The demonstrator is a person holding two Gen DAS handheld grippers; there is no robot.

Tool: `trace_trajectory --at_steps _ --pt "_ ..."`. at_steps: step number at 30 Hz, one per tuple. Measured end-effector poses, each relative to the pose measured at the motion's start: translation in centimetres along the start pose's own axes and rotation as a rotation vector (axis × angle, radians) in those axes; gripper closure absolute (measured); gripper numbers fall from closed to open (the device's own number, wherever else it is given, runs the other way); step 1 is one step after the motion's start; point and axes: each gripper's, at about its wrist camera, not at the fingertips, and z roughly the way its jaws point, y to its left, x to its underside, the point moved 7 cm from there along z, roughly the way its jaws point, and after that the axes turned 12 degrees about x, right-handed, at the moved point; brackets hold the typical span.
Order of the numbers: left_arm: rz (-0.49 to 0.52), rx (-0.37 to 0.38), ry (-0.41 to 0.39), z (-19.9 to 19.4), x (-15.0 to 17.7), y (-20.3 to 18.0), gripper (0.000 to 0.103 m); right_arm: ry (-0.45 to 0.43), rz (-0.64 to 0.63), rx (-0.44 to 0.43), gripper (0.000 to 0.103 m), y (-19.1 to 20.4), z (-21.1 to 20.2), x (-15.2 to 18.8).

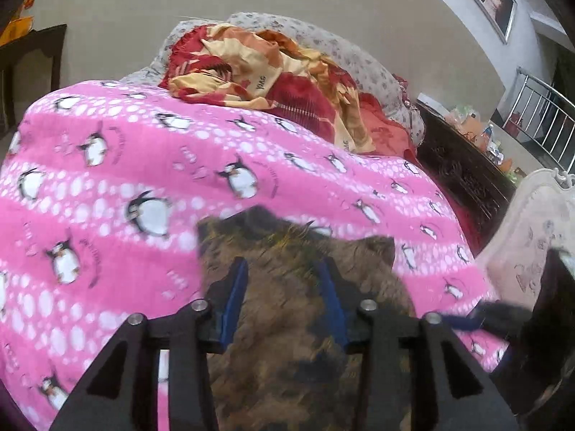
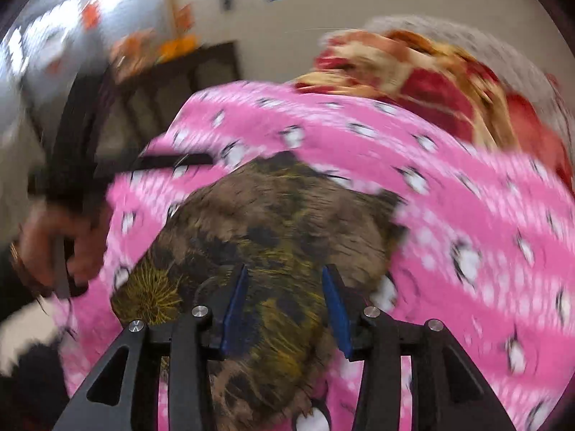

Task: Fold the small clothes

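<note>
A small brown, black and yellow patterned garment (image 1: 287, 323) lies on a pink penguin-print blanket (image 1: 125, 179) on the bed. My left gripper (image 1: 284, 265) is open just above the garment, its blue-padded fingers (image 1: 235, 298) apart with cloth showing between them. In the right wrist view the same garment (image 2: 280, 222) lies bunched on the blanket (image 2: 467, 215), blurred by motion. My right gripper (image 2: 285, 273) is open over the garment's near part. The left hand and its gripper (image 2: 64, 215) show at the left edge.
A crumpled red, orange and cream blanket (image 1: 269, 72) and grey floral pillows (image 1: 341, 46) lie at the far end of the bed. A dark carved sideboard (image 1: 463, 176) stands to the right, with a white chair back (image 1: 532, 233) in front of it.
</note>
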Motion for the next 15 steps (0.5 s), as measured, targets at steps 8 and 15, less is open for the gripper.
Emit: trace_trajectory --at_steps 8,15 --pt "-0.013 -0.115 0.074 7.5 4.1 2.5 0.055 0.063 0.059 0.028 0.054 -2.2 6.9 3.0" --pt "-0.039 -0.053 0.067 7.3 3.8 2.6 0.043 0.076 0.043 0.050 0.054 -2.1 4.8 2.5"
